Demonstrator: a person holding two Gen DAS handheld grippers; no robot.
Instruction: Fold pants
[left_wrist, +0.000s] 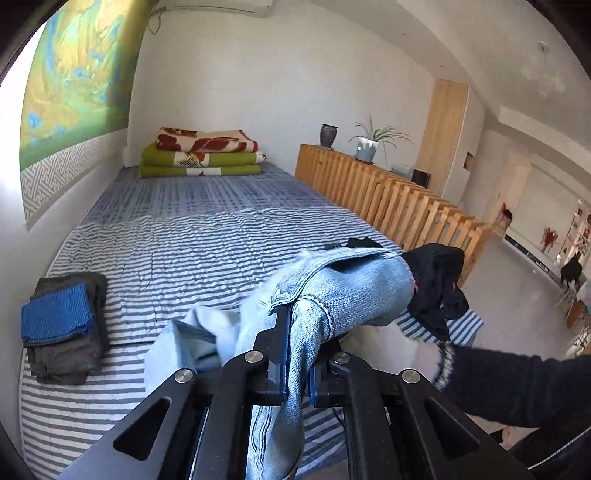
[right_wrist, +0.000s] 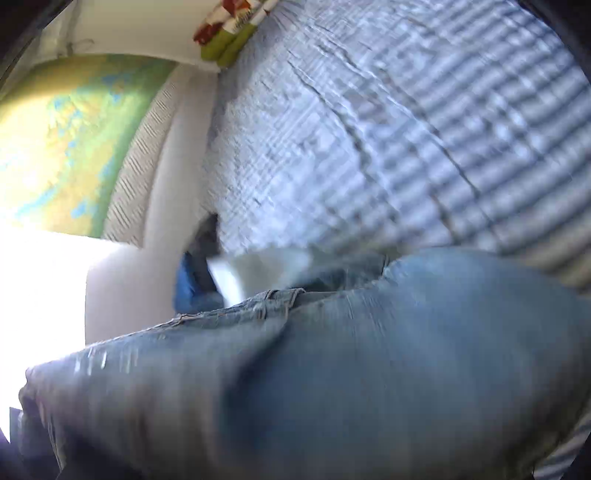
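Left gripper (left_wrist: 295, 354) pinches light-blue jeans (left_wrist: 347, 291) at a seam, lifted over the bed's (left_wrist: 207, 236) near edge; the bundle's long axis runs toward its right edge. Right gripper's jaws hidden: cannot tell.

The left gripper (left_wrist: 295, 332), black with blue pads, is raised and angled downward, its jaws clamped tight on a fold of pale blue denim jeans (left_wrist: 347, 291). Beside it, a dark-sleeved arm (left_wrist: 517, 384) reaches across from the right. The right gripper's own fingers are hidden behind blurred denim.
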